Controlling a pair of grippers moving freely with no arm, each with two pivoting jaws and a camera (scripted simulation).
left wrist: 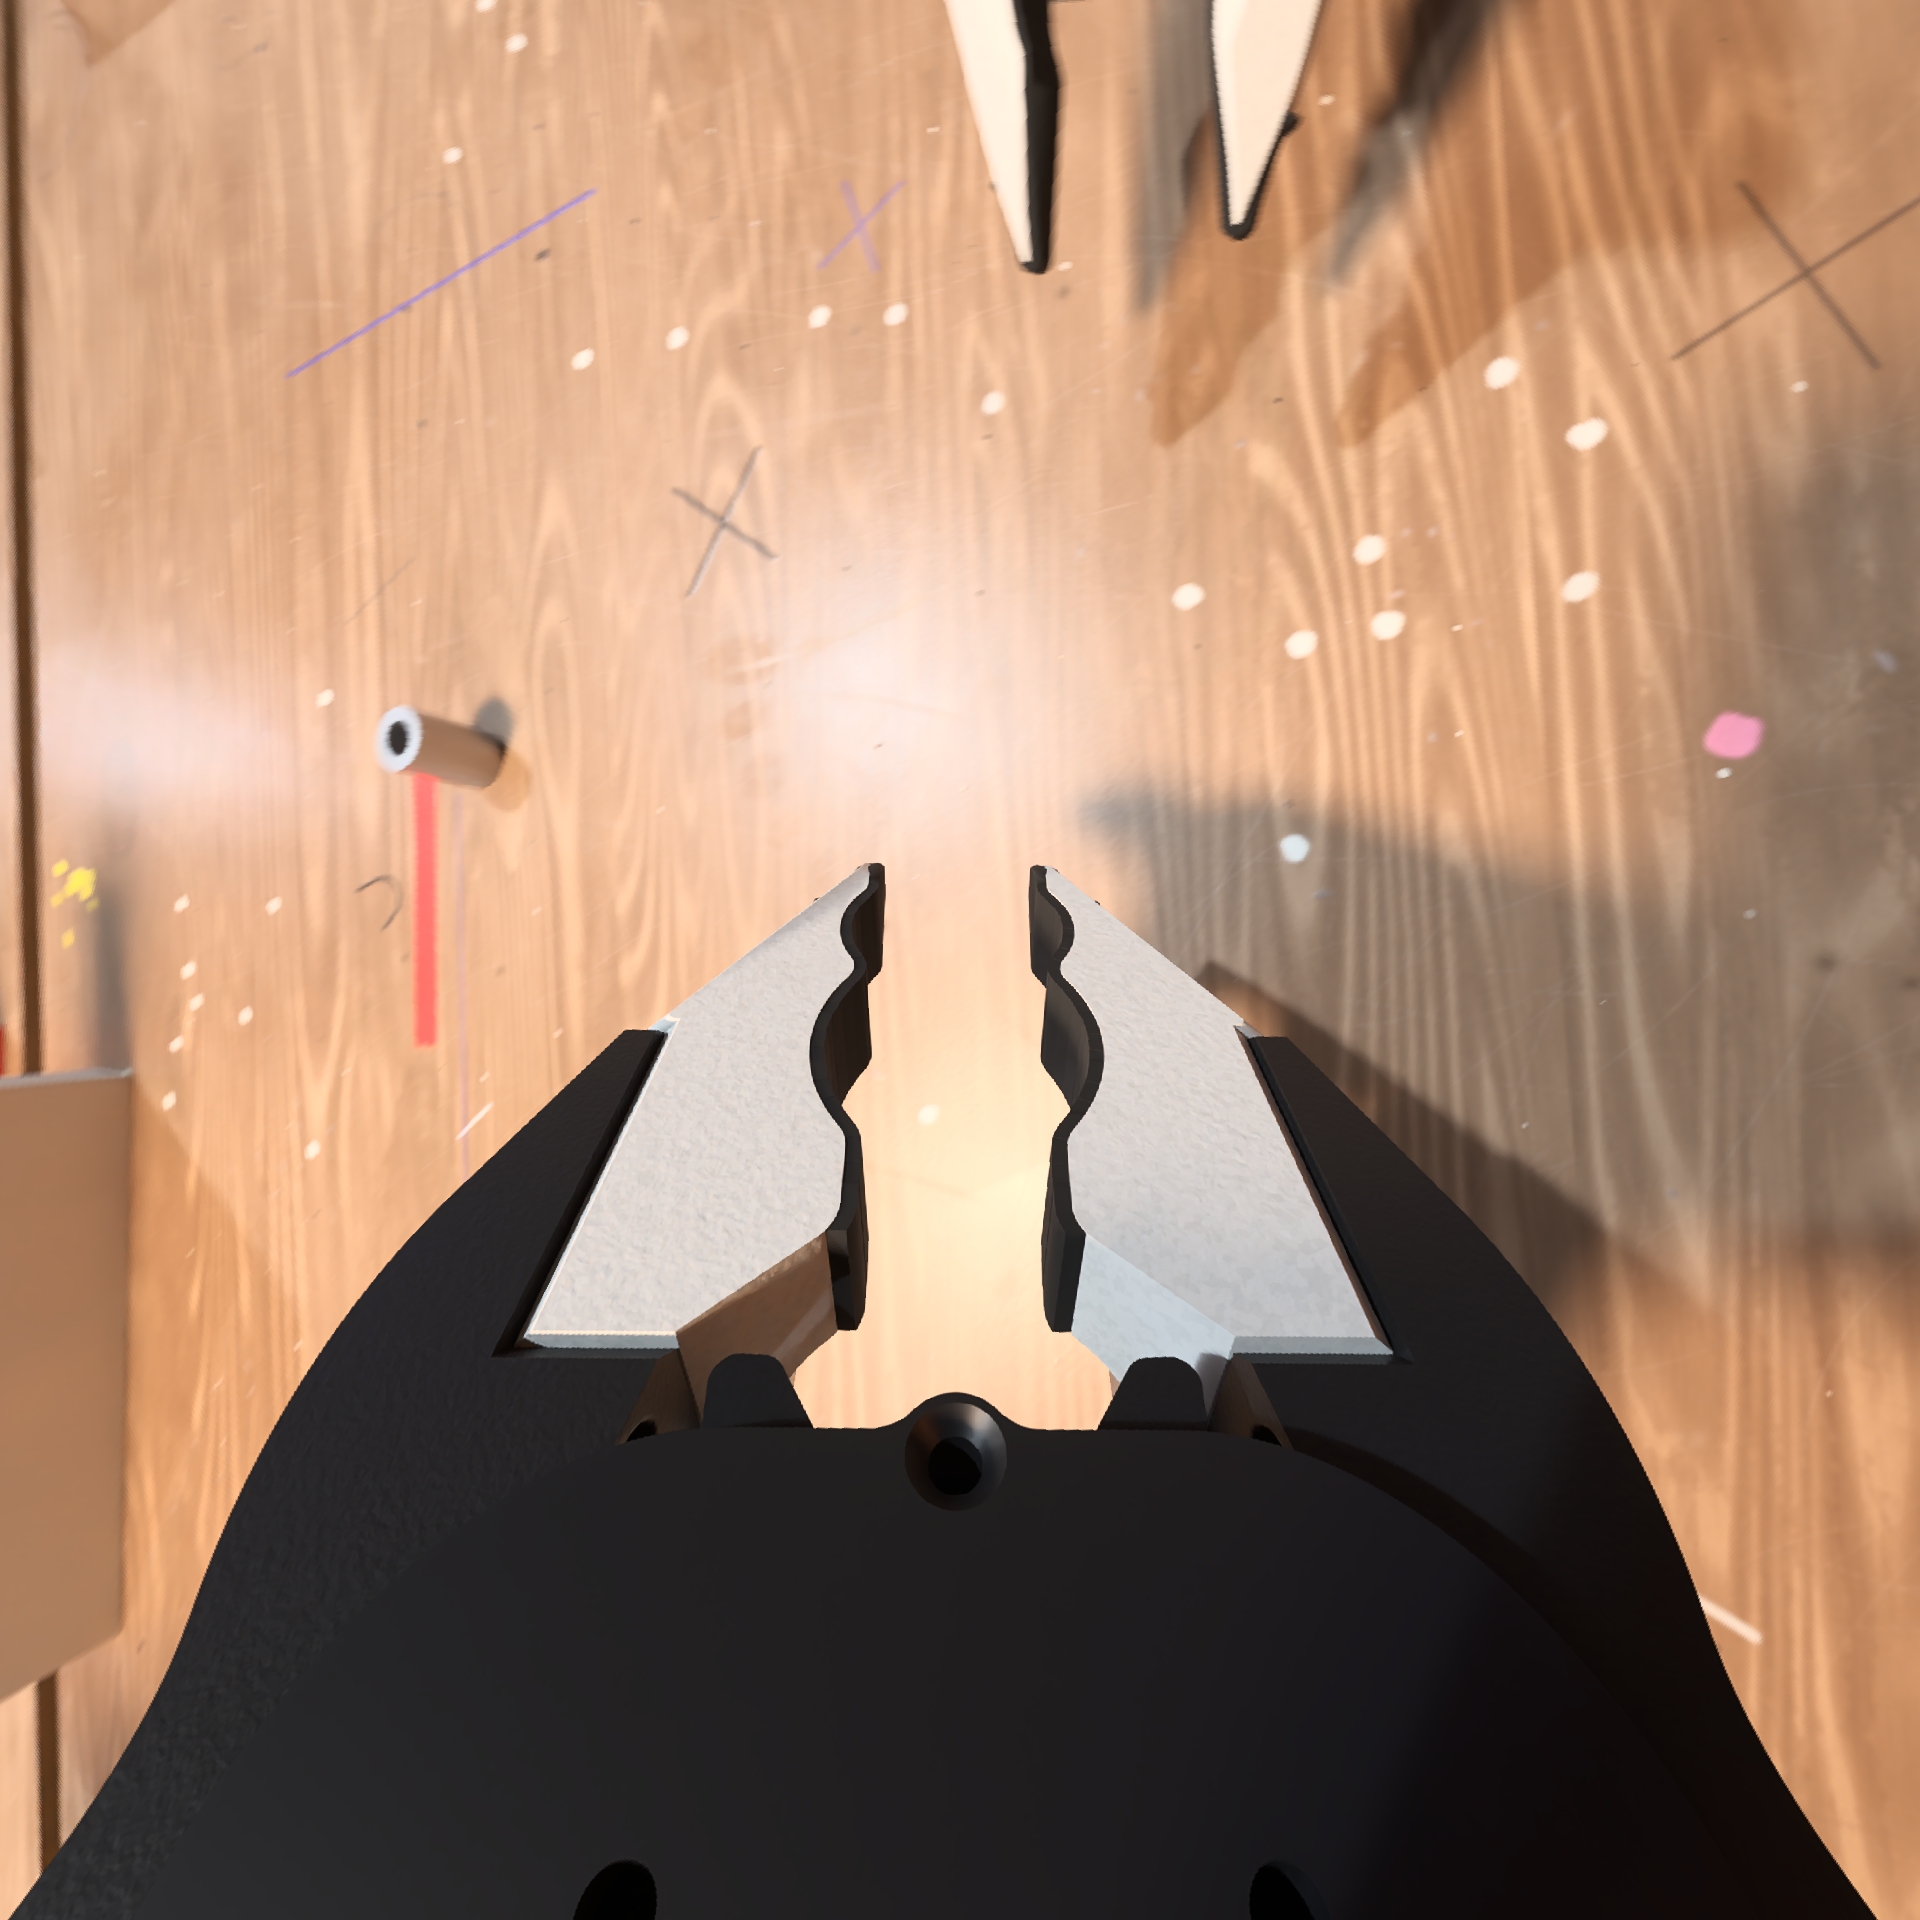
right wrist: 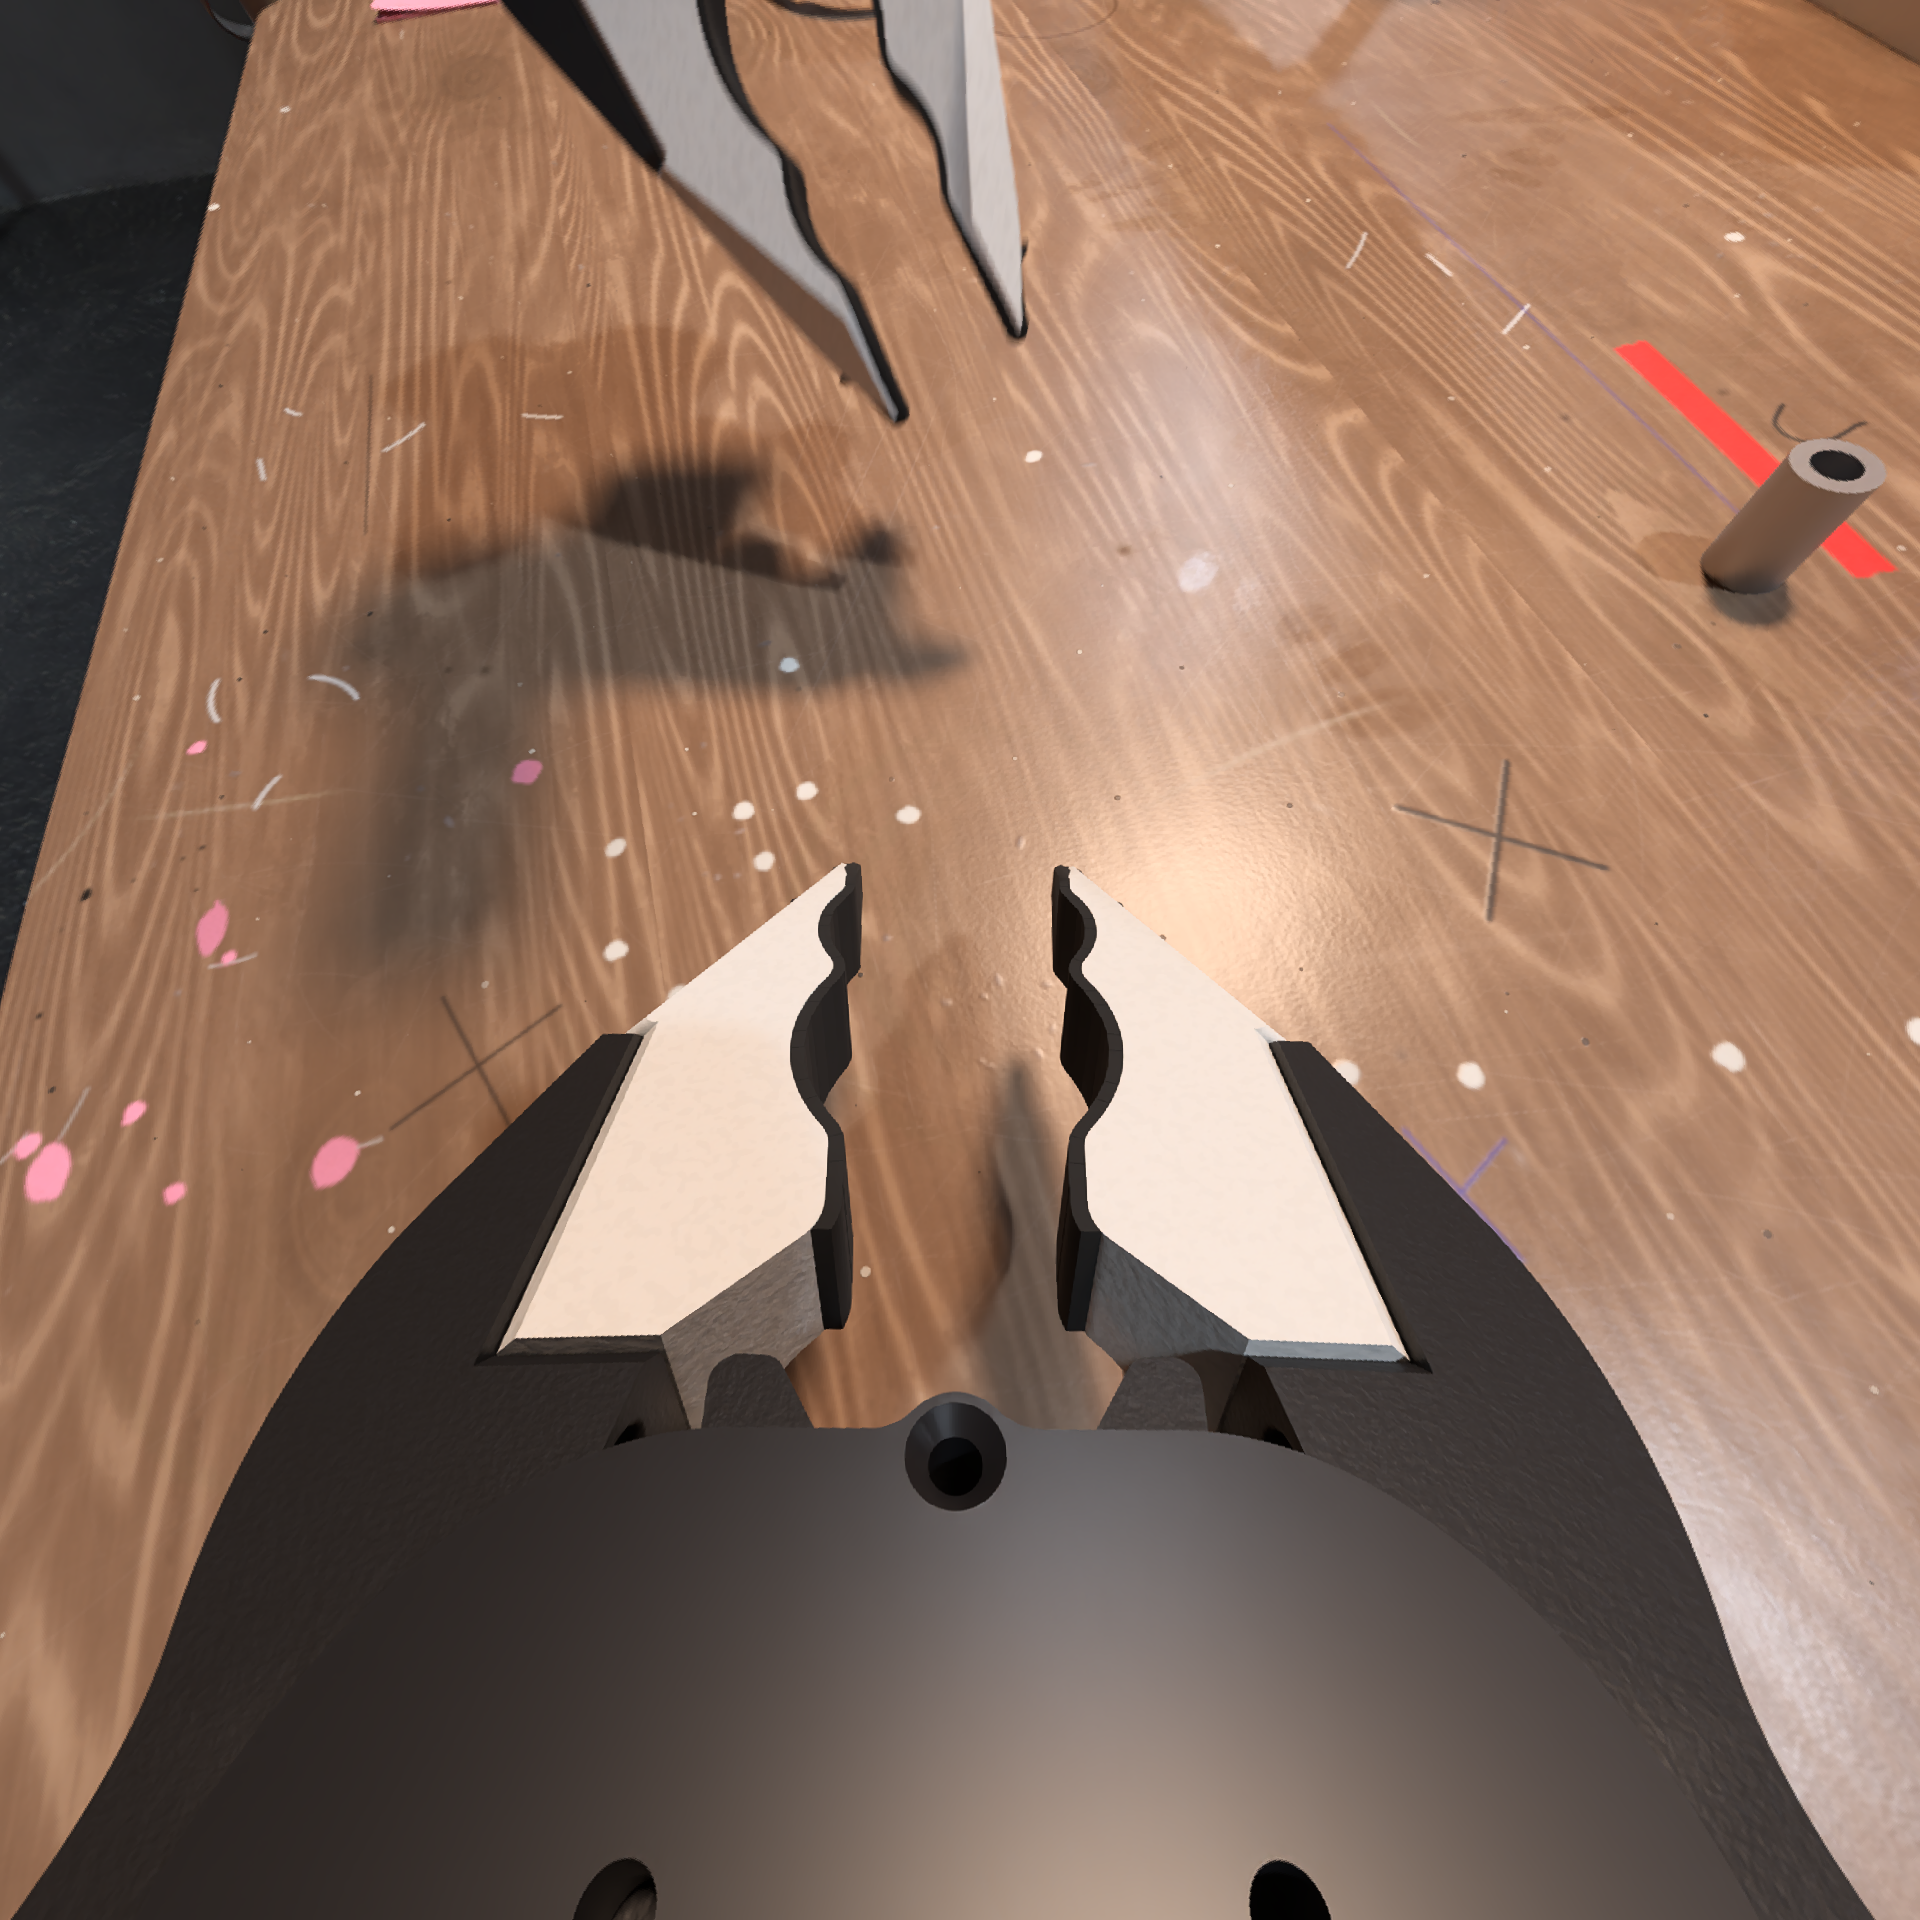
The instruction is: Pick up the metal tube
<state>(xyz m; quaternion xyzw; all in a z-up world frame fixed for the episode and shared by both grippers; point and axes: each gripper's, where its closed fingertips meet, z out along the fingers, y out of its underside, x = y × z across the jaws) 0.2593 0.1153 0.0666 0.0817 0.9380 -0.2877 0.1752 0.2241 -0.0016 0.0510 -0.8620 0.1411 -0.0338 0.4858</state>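
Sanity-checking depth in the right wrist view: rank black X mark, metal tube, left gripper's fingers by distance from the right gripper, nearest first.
From the right gripper:
1. Black X mark, on the wood just ahead, to the right.
2. Metal tube, upright, farther ahead at far right, on the red tape.
3. Left gripper, ahead, top centre, above the table; too close to the tube to rank firmly.
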